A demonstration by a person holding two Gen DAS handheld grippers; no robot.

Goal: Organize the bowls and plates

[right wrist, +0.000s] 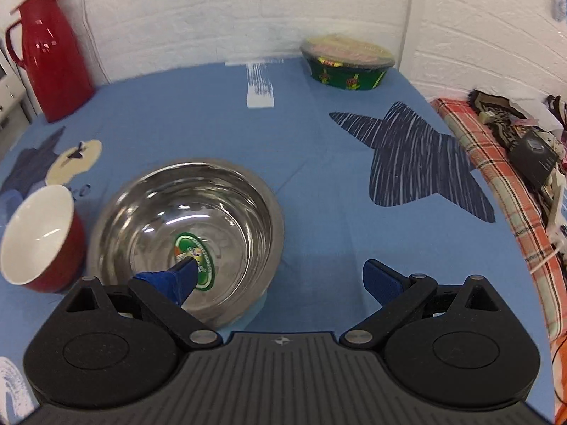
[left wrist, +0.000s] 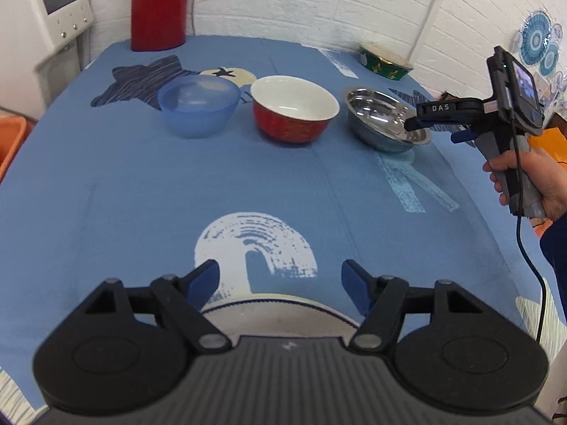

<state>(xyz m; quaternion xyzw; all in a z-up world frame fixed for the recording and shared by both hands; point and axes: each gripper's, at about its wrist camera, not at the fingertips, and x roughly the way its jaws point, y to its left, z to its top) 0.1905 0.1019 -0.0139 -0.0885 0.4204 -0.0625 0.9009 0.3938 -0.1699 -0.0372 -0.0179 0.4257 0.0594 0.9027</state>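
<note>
While the left tool (left wrist: 280, 283) hovers low over the near part of the table (left wrist: 141, 194), its blue-padded fingers spread wide with nothing between them, a pale plate (left wrist: 280, 313) with a dark rim line lies just beneath it, only partly in view. Farther back, three bowls stand in a row on the blue cloth: a translucent blue bowl (left wrist: 198, 106) at the left, a red bowl (left wrist: 295, 108) with a white inside in the middle, and a steel bowl (left wrist: 384, 118) at the right. They sit near one another but apart.

The right tool (right wrist: 280, 276), held by a hand (left wrist: 531, 180), is spread open at the steel bowl's near rim: one finger (right wrist: 177, 278) reaches down inside the bowl above a green sticker (right wrist: 195, 251), the other stays outside over the cloth. Whether either finger touches the metal cannot be told.

A red jug (left wrist: 157, 5) stands at the back left; a green lidded tub (right wrist: 349, 62) sits at the back right by the white brick wall (left wrist: 319, 0).
</note>
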